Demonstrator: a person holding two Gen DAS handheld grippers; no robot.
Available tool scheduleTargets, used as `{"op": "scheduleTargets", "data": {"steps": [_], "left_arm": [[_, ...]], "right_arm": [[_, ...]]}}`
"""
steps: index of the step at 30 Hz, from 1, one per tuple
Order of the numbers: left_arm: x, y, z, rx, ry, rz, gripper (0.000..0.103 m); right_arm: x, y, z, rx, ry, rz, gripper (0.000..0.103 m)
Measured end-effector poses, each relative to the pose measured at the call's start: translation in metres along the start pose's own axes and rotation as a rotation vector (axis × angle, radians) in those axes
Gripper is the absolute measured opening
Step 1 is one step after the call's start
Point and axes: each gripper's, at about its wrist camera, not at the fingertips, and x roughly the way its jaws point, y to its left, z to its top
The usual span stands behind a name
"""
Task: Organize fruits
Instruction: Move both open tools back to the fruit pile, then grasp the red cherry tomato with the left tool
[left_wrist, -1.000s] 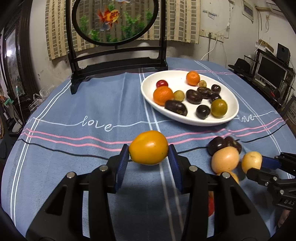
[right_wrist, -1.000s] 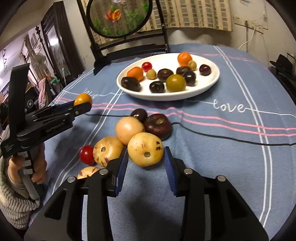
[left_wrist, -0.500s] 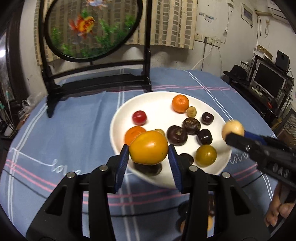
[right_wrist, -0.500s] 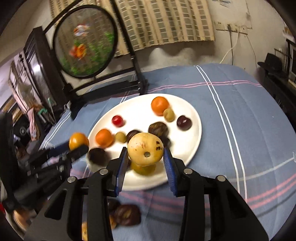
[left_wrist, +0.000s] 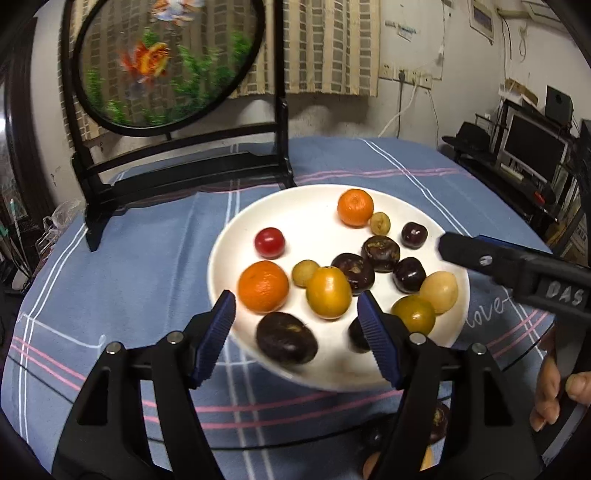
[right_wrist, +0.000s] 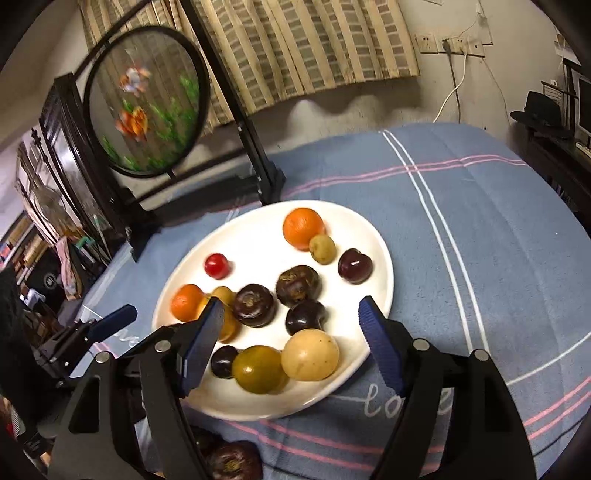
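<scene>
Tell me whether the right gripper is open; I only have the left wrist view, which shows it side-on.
Observer: Open. The right gripper has just been opening its jaws; they stand wide, gripping nothing.
Operator: And the pale fruit?
Observer: The pale fruit lies on the plate, below the gap between those jaws and clear of both.
Operator: What's the dark thing half hidden behind the left gripper?
Observer: A small dark fruit, whole, resting against the olive fruit.
</scene>
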Motion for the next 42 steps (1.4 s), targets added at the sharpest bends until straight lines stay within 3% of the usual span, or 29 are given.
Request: {"op": "scheduleTargets", "data": {"steps": [2,6,12,15,19,23,29,33,36,39,42], "left_arm": [[-0.010,0.007,-0.005,-0.013,-0.004,0.005,0.074],[-0.033,0.020,-0.029,-0.035,0.014,-0.013,0.077],[-0.072,0.021,-0.080,0.014,0.023,0.009,0.083],[-0.087,0.024,-0.104,0.041,0.034,0.037,0.083],[-0.100,0.029,-0.124,0.055,0.049,0.018,0.083],[-0.108,0.019,-0.129,0.103,0.023,-0.043,0.083],[-0.090,0.011,-0.133,0.135,0.097,-0.056,0.083],[-0.090,0.024,-0.130,0.088,0.086,0.009,0.087],[-0.094,0.047,-0.125,0.010,0.065,0.106,0.086],[-0.098,0.057,-0.122,-0.040,0.050,0.080,0.085],[-0.098,0.046,-0.124,0.012,0.038,0.080,0.085]], "right_arm": [[-0.012,0.000,-0.003,0.019,-0.005,0.019,0.078],[-0.046,-0.002,-0.022,0.066,-0.023,0.051,0.094],[-0.076,-0.011,-0.061,0.145,-0.016,0.097,0.095],[-0.083,-0.013,-0.071,0.161,-0.003,0.109,0.095],[-0.091,-0.014,-0.077,0.172,-0.002,0.121,0.095],[-0.093,-0.015,-0.077,0.181,-0.011,0.125,0.099],[-0.092,-0.010,-0.078,0.166,-0.003,0.129,0.099],[-0.092,-0.008,-0.079,0.151,0.004,0.133,0.099],[-0.094,-0.005,-0.079,0.138,-0.008,0.129,0.099],[-0.095,-0.005,-0.079,0.140,-0.010,0.130,0.099],[-0.095,-0.004,-0.079,0.134,-0.007,0.134,0.099]]}}
